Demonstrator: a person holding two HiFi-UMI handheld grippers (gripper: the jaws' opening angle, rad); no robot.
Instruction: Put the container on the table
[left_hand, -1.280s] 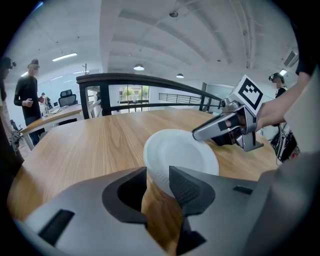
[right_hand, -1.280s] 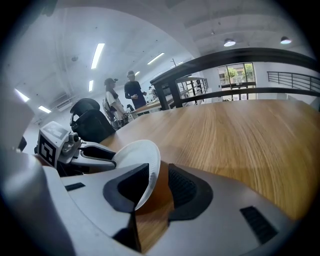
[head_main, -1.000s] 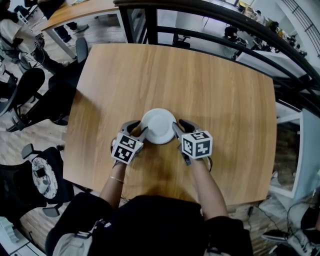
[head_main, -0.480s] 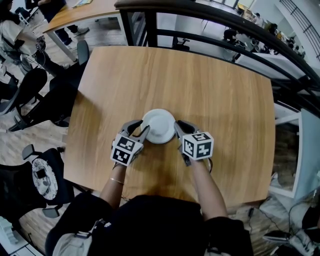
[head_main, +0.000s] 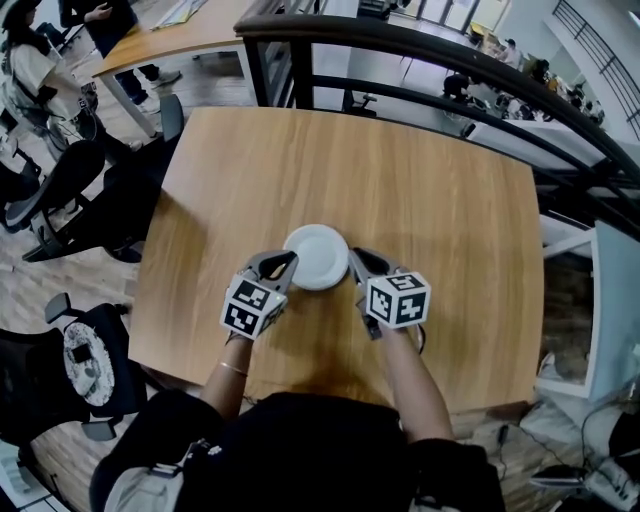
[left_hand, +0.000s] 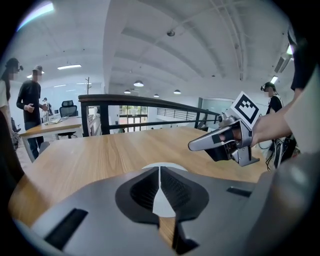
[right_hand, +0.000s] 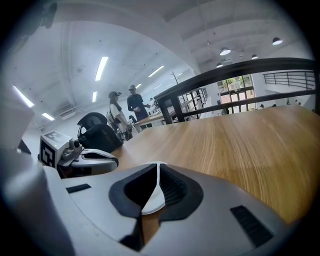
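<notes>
A round white container (head_main: 316, 257) sits on the wooden table (head_main: 420, 190) just in front of me. My left gripper (head_main: 287, 261) hovers at its left edge with the jaws shut and nothing between them. In the left gripper view (left_hand: 159, 169) the container (left_hand: 163, 205) shows only through the gap under the tips. My right gripper (head_main: 352, 262) is at the container's right edge, its jaws closing to a thin slit with nothing pinched. In the right gripper view (right_hand: 158, 165) the container (right_hand: 151, 201) lies beyond the tips.
A black railing (head_main: 430, 45) runs behind the table's far edge. Office chairs (head_main: 60, 190) stand on the floor to the left, and people stand at another desk (head_main: 160, 35) further back. The table's near edge is close to my body.
Both grippers' jaws have closed from wide open. Both have lifted a little and drawn off the container's sides. The container stays where it was on the table.
</notes>
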